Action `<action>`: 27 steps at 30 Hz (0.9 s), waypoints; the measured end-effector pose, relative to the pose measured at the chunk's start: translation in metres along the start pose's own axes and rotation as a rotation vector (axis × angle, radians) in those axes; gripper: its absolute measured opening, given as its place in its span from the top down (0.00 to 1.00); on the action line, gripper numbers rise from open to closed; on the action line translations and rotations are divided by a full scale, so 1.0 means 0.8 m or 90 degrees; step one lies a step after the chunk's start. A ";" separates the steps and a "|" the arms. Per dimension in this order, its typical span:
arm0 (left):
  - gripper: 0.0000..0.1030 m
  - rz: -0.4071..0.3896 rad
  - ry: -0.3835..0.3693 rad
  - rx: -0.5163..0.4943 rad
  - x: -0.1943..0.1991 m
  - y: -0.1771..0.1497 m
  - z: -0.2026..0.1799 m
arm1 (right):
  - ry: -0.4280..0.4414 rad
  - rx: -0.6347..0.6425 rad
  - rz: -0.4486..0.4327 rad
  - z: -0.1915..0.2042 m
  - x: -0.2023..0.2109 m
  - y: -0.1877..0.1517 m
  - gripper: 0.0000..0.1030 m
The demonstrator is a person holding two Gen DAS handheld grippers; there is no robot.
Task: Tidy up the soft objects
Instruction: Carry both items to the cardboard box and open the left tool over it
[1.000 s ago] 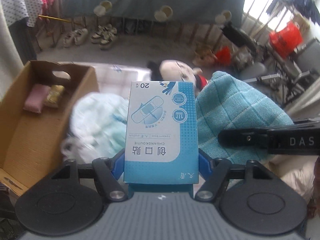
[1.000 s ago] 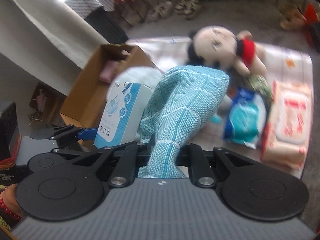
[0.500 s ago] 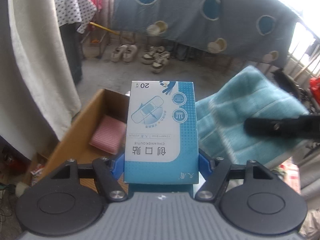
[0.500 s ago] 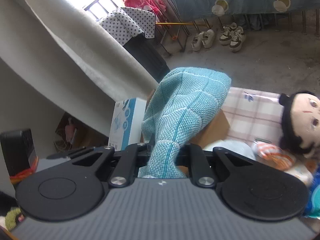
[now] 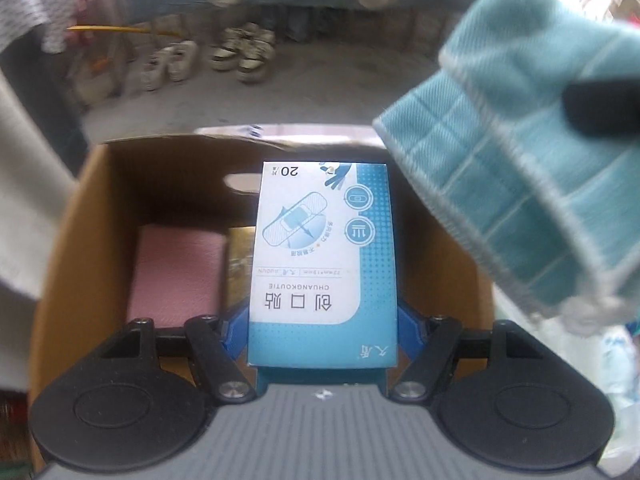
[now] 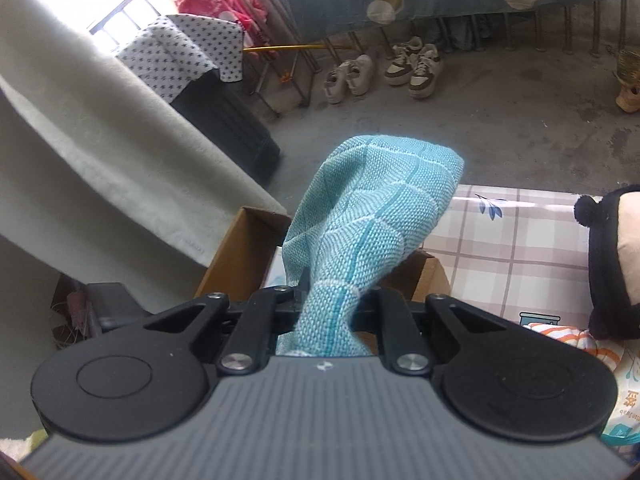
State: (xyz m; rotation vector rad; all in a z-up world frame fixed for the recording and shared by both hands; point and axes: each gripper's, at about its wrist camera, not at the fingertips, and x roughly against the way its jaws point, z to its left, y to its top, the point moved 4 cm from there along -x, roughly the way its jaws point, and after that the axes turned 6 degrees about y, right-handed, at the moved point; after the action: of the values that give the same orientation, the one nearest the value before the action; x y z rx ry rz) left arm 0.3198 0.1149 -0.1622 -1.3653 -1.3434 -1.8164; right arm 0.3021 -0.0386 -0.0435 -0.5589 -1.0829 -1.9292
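Note:
My left gripper [image 5: 322, 320] is shut on a blue and white bandage box [image 5: 324, 256], held upright above the open cardboard box [image 5: 68, 248]. Inside that box lie a pink pad [image 5: 176, 272] and a gold packet [image 5: 239, 264]. A teal checked cloth [image 5: 516, 168] hangs at the upper right of the left wrist view, with a dark finger of the other gripper across it. In the right wrist view my right gripper [image 6: 326, 312] is shut on the teal cloth [image 6: 372, 224], which bulges up over the cardboard box's corner [image 6: 240, 252].
A plush doll [image 6: 612, 264] with black hair lies on the checked sheet [image 6: 520, 240] at right, beside printed soft packs [image 6: 624, 392]. A white curtain [image 6: 100, 152] hangs left of the box. Shoes [image 6: 384, 68] stand on the concrete floor beyond.
Both grippers have swung left from the pile on the sheet to the cardboard box. The left one now looks down into the box; the cloth came along beside it.

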 end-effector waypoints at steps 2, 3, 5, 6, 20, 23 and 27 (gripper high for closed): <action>0.30 0.004 -0.013 -0.015 -0.017 -0.004 -0.006 | -0.008 -0.012 0.000 -0.011 0.000 -0.006 0.90; 0.30 0.005 -0.020 -0.020 -0.025 -0.004 -0.009 | -0.012 -0.018 -0.001 -0.015 0.000 -0.008 0.90; 0.30 0.009 -0.023 -0.031 -0.039 -0.006 -0.014 | -0.020 -0.029 -0.003 -0.022 0.000 -0.012 0.90; 0.30 0.011 -0.025 -0.034 -0.045 -0.007 -0.015 | -0.023 -0.033 -0.004 -0.025 0.000 -0.014 0.90; 0.18 0.031 0.002 -0.020 -0.055 -0.015 -0.016 | -0.037 -0.060 -0.009 -0.039 0.014 -0.026 0.90; 0.18 0.020 0.007 0.002 -0.032 -0.015 -0.008 | -0.034 -0.063 -0.010 -0.036 0.017 -0.024 0.90; 0.18 0.012 0.022 0.053 -0.003 -0.015 0.015 | 0.002 -0.087 -0.010 -0.026 0.019 -0.017 0.90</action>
State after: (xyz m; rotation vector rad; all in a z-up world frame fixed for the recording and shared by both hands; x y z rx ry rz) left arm 0.3160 0.1303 -0.1691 -1.2944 -1.3678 -1.7436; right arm 0.2829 -0.0594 -0.0507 -0.6232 -0.9608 -2.0276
